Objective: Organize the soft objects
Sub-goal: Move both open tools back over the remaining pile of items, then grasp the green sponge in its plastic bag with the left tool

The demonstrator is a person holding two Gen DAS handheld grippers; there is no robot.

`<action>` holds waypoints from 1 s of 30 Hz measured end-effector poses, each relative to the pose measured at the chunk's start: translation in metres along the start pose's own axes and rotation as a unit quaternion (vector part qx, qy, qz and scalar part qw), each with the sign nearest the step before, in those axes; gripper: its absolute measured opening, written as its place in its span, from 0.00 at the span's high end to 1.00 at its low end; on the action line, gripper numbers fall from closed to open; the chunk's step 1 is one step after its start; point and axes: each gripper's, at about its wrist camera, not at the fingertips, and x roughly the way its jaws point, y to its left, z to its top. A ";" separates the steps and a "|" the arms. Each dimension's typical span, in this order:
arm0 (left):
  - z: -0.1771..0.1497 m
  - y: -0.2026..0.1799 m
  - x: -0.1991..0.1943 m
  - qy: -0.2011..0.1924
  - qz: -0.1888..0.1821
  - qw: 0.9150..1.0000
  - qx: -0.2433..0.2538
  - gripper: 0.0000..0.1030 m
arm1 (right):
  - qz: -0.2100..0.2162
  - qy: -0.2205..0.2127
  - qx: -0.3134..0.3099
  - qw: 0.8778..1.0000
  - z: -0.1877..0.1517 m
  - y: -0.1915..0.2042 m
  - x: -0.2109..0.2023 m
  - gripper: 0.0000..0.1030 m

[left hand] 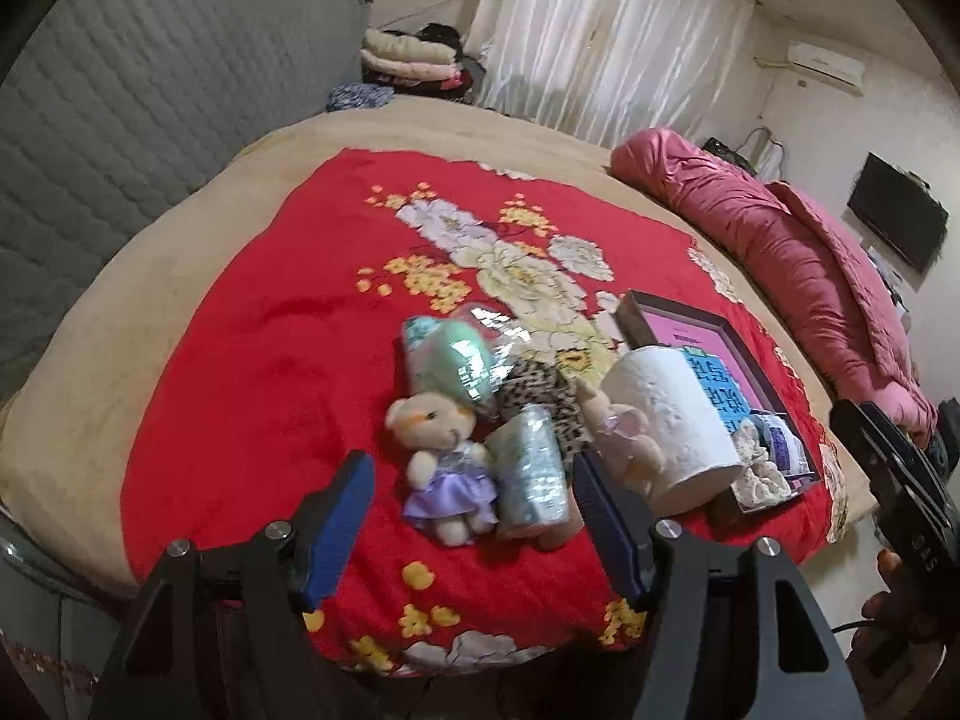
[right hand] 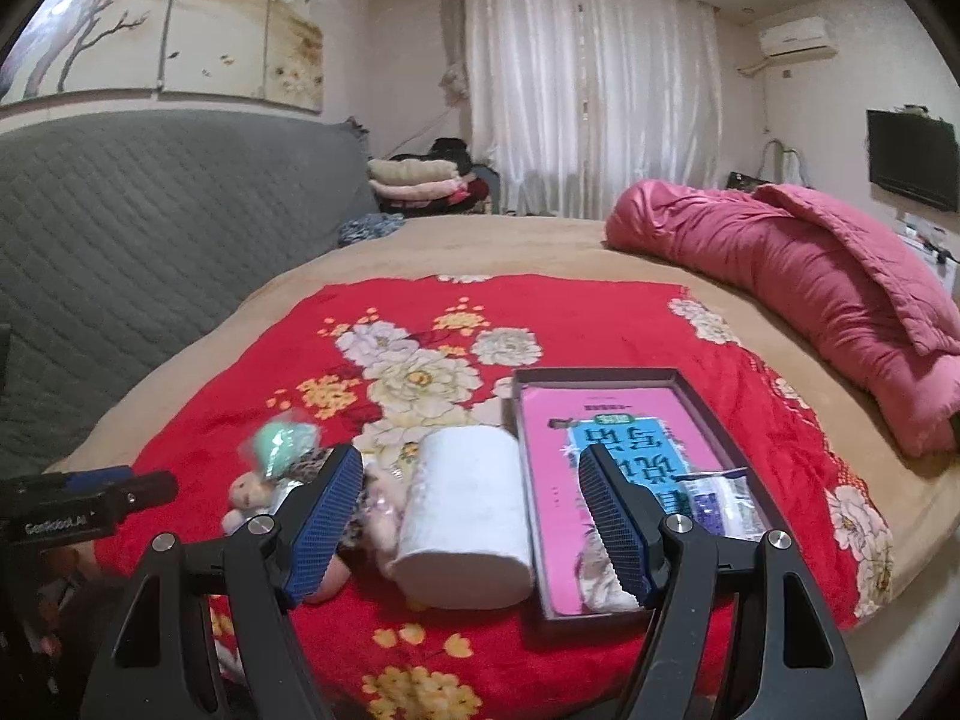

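**Both grippers open over the pile, nothing picked yet**

The left hand-held gripper (left hand: 471, 516) hung released, jaws wide, above the bear (left hand: 441, 450) and a wrapped pack (left hand: 531, 474) near the bed's (left hand: 90, 360) front edge. Next came the paper roll (right hand: 465, 516), then the box (right hand: 600, 373), already holding a few items. The right hand-held gripper (right hand: 471, 516) was released too, framing the roll. Best to pinch one toy by its middle, lift it clear, then place it in the box.

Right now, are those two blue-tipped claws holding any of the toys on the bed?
No. Both are empty: the left hand-held gripper hangs open over the teddy, the right hand-held gripper open near the paper roll.
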 end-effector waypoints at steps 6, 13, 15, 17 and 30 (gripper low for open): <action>-0.006 0.021 0.007 0.018 0.004 0.999 -0.031 0.34 | 0.022 0.005 -0.034 0.999 -0.002 0.021 0.001 0.26; -0.010 0.026 0.018 0.032 0.001 0.999 -0.041 0.34 | 0.045 0.013 -0.077 0.996 -0.008 0.043 0.004 0.26; -0.011 0.025 0.021 0.039 -0.002 0.998 -0.042 0.34 | 0.054 0.022 -0.084 0.995 -0.010 0.048 0.009 0.26; -0.013 0.025 0.027 0.047 -0.003 0.998 -0.044 0.34 | 0.062 0.035 -0.090 0.993 -0.015 0.053 0.014 0.26; -0.006 0.033 0.063 0.070 -0.009 0.995 -0.066 0.34 | 0.099 0.085 -0.111 0.985 -0.033 0.072 0.041 0.26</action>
